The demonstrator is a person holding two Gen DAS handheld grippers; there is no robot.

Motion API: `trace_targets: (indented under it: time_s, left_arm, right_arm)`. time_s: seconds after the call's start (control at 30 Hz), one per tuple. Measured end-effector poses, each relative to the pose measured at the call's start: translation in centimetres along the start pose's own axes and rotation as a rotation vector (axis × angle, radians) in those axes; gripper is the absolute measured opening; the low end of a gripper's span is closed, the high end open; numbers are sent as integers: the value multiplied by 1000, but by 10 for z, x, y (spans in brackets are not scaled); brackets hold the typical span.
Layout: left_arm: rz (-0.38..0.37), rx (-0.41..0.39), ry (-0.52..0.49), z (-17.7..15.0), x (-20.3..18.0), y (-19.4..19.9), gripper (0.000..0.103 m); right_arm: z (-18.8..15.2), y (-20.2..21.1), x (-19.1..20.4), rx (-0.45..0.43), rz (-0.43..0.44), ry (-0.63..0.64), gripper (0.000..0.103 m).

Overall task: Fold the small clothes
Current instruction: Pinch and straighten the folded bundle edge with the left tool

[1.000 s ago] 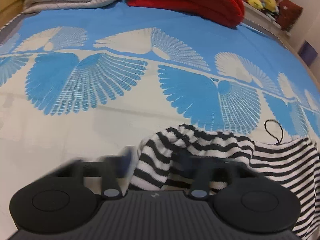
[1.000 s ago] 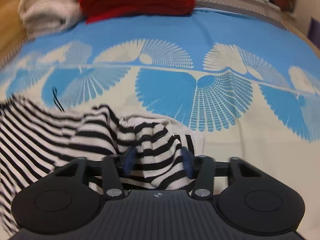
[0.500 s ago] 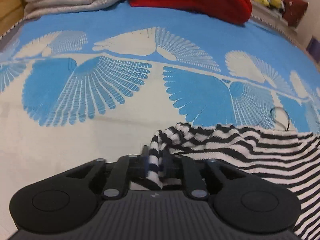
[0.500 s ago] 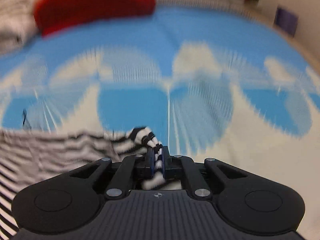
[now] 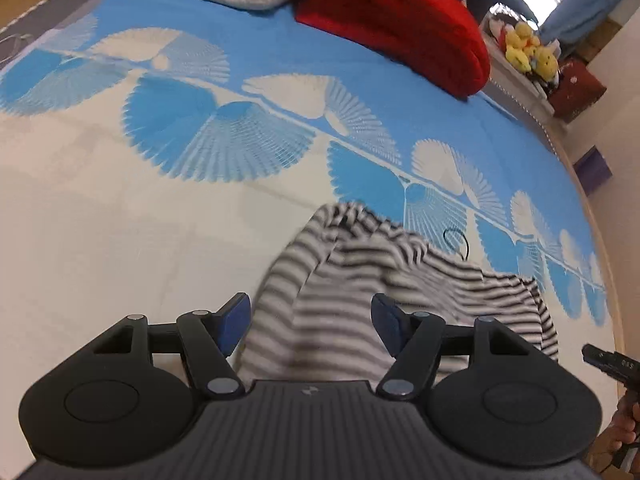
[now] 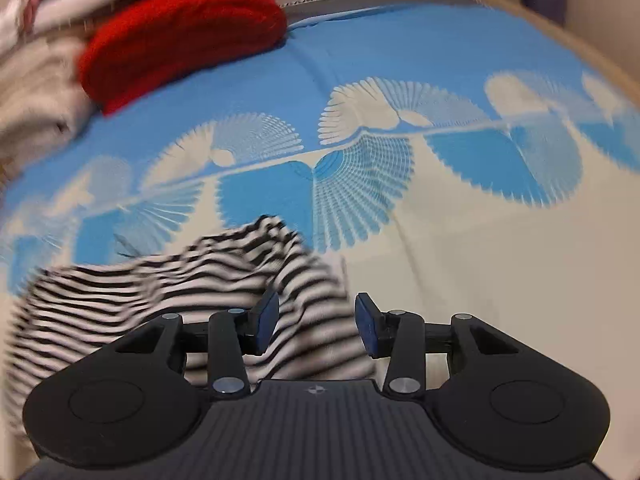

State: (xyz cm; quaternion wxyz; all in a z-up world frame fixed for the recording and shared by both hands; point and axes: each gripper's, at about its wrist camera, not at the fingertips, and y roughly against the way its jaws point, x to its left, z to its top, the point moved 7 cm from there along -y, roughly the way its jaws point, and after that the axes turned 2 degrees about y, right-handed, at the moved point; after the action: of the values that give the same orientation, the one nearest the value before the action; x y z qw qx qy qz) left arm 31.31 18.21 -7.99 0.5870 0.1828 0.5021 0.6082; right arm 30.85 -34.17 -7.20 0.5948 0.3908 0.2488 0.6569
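Left wrist view: left gripper (image 5: 310,322) and right gripper (image 6: 316,322) are both opening, pads apart, letting go the blurred striped garment (image 5: 360,280) on the bed (image 5: 100,220); probably a fold just laid, regrip an edge next.

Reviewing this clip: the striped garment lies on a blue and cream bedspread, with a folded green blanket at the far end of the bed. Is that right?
Not quite: the folded blanket at the far end is red, not green, as both the left and right wrist views show. The rest holds: the striped garment lies on the blue and cream bedspread.
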Motion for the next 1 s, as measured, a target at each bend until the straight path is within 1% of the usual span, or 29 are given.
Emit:
trace_targets:
  time_s: [0.07,0.1,0.13,0.17,0.2,0.23,0.27,0.3,0.33,0.37,0.4,0.47,0.53,0.63,0.7,0.73,0.77,0.8,0.87,0.9,0.93,0.97,1.0]
  left_arm:
    - [-1,25,37,-22,12,6,71]
    - [-2,43,61,-34,19,3,71]
    - [6,65,95,-47,28,-2,70]
    - [10,95,127,-60,36,-9,67]
    - [15,141,149,-73,43,-17,65]
    - [43,204,175,-83,49,-24,56]
    - [52,202,198,-84,53,-26,55]
    - [49,174,207,-81,53,-25,55]
    - [45,163,205,-79,52,-26,55]
    - [44,170,209,-79,51,-29,55]
    - [45,182,224,-80,52,-32,55]
    - [45,203,269,-82,55,-38,55]
    - [58,202,295,-82,57,-43,55]
    - [91,199,294,-83,54,-47,55]
    - [104,190,292,-83,51,-47,50]
    - [111,186,288,-83,50,-47,40]
    - [115,183,283,-84,50,-47,31]
    - [120,181,276,-85,50,-45,26]
    - [147,169,243,-82,49,-43,5]
    - [158,160,222,-81,48,-41,1]
    - [170,139,201,-77,47,-36,1]
    - [187,95,192,-70,48,-30,0]
    - [199,35,170,-62,48,-19,0]
  right_arm:
    - [-17,17,-7,2,10,-15,47]
    - [-28,23,-12,9,9,-27,50]
    - [-38,23,-17,19,4,-45,52]
    - [-49,21,-24,33,-5,-74,52]
    - [-61,17,-32,51,-11,-117,52]
    - [-74,11,-39,70,-8,-165,52]
    - [-88,2,-47,118,-7,-222,51]
    - [-97,-3,-52,178,-26,-271,50]
    - [-99,-4,-56,168,-19,-321,50]
    - [-98,-3,-57,142,-9,-351,49]
    - [-98,-4,-56,136,-16,-344,49]
    - [-102,-9,-56,151,-60,-306,49]
    - [-106,-13,-58,167,-67,-318,49]
    - [-110,-18,-59,176,-68,-331,49]
    - [-111,-18,-55,178,-72,-300,49]
    - [-112,-18,-53,181,-74,-280,48]
    - [-111,-21,-53,184,-69,-266,42]
    - [-111,-22,-50,187,-59,-251,32]
    - [-109,-20,-46,172,-55,-221,21]
    - [-109,-20,-45,165,-59,-209,13]
    - [-108,-19,-44,157,-59,-201,10]
    - [-106,-16,-44,140,-58,-201,8]
    - [-104,-12,-44,118,-58,-201,6]
